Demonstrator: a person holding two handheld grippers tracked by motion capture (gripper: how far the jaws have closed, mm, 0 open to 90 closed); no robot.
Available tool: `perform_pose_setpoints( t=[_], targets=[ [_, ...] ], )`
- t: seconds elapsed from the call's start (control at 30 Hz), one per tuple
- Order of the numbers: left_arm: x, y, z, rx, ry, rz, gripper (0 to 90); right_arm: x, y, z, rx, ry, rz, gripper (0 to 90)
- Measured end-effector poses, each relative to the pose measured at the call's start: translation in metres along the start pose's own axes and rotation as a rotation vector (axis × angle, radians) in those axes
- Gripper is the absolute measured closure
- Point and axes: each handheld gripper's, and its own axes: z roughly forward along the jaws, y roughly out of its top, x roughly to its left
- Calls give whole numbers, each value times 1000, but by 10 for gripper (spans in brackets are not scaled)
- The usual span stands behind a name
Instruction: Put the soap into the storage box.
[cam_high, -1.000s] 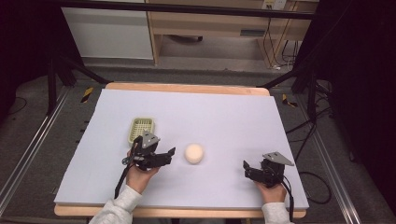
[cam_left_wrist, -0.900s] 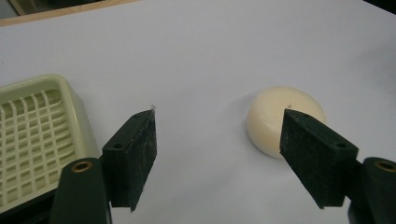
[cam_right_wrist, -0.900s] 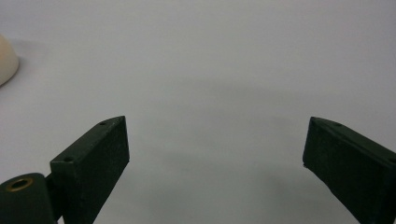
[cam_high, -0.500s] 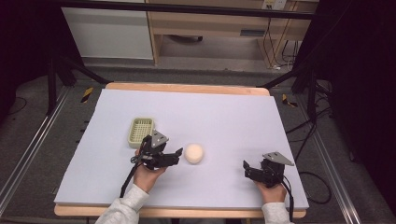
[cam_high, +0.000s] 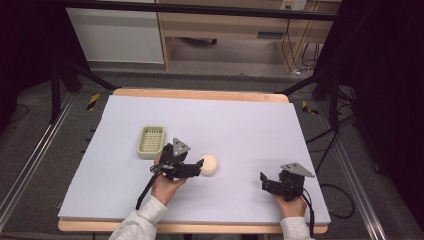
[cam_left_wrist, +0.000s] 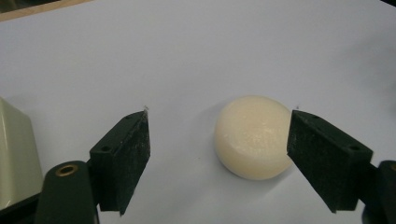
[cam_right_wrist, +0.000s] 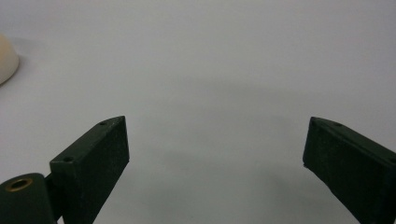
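Left gripper view: smooth cream dome (cam_left_wrist: 252, 137).

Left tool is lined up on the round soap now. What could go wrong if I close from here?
1. The round soap sits off-centre between the open jaws of the left tool, near or touching one jaw while the other stands well clear. Closing may push or roll it sideways.
2. Its domed, smooth-looking surface may squirt out of flat jaws.
3. The green basket sits close behind the left hand; watch it when lifting.
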Motion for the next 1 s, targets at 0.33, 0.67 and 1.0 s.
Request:
perform_pose_setpoints(
  t=[0.33, 0.67, 1.0],
  targets=[
    [-10, 5, 11, 26, -17, 16, 178, 0, 0, 0, -1, -3, -2, 74],
    [-19, 8, 20, 49, -24, 24, 157, 0, 0, 0, -1, 0, -1, 73],
    [-23, 7, 32, 83, -28, 24, 141, 0, 0, 0, 2, 3, -2, 72]
  ],
)
